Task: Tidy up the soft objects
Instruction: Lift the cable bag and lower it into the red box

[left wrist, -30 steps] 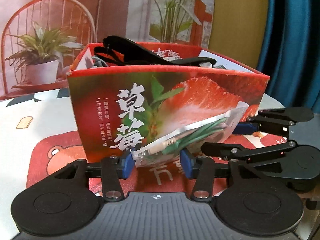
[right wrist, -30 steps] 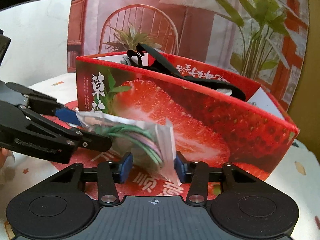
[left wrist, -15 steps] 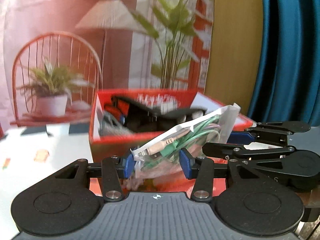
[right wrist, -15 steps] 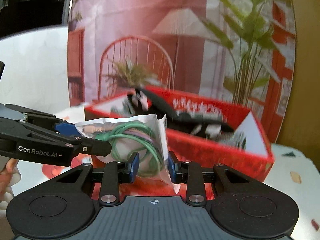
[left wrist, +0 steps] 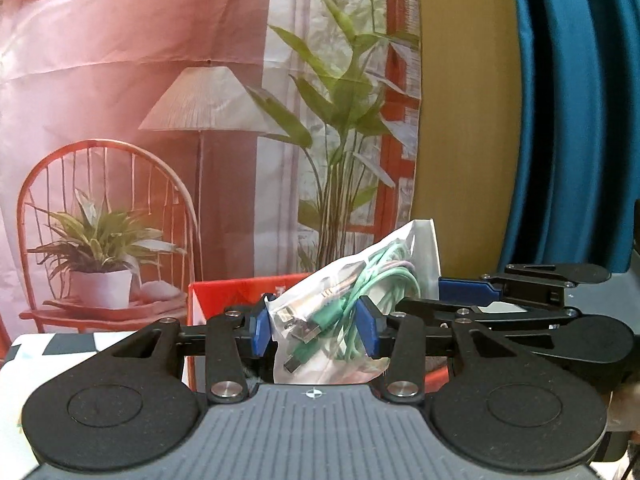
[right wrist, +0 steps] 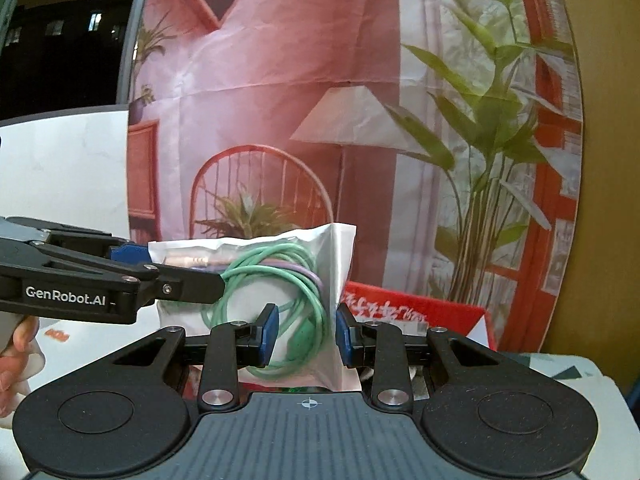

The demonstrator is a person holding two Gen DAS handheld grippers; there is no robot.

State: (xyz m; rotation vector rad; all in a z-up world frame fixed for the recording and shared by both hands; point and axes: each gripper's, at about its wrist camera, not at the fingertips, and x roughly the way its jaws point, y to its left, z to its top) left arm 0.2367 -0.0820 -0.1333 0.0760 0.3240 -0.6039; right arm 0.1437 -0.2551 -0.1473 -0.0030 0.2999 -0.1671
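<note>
Two claws, one bag. Left claw [left wrist: 316,330] and right claw [right wrist: 306,334] both clench the clear bag [left wrist: 360,300], each on its own end; in the right view the left claw [right wrist: 168,280] comes in from mid left and bites the bag's upper left corner.

Change over the last second: bag was low in front of the box wall, near the bench; now it is carried up, and only the red box [left wrist: 240,292] rim shows behind the claws at lower centre. In the right view the box [right wrist: 416,308] sits low right, behind and below the bag [right wrist: 280,276]. Bag held in air above box-rim level, touching neither box nor bench.

Meaning for the task: lift looks finished; what remains is carrying over the rim, lowering in, letting go. Whether the bag is already over the opening, cannot tell.

Count:
- bags: one, holding a coil of green cable [right wrist: 280,292] with a lilac strand and several plugs; exact cable count unclear
- boxes: one
- claws: two
- person's hand [right wrist: 16,352]: one, lower left of right view
- box contents: hidden now
</note>
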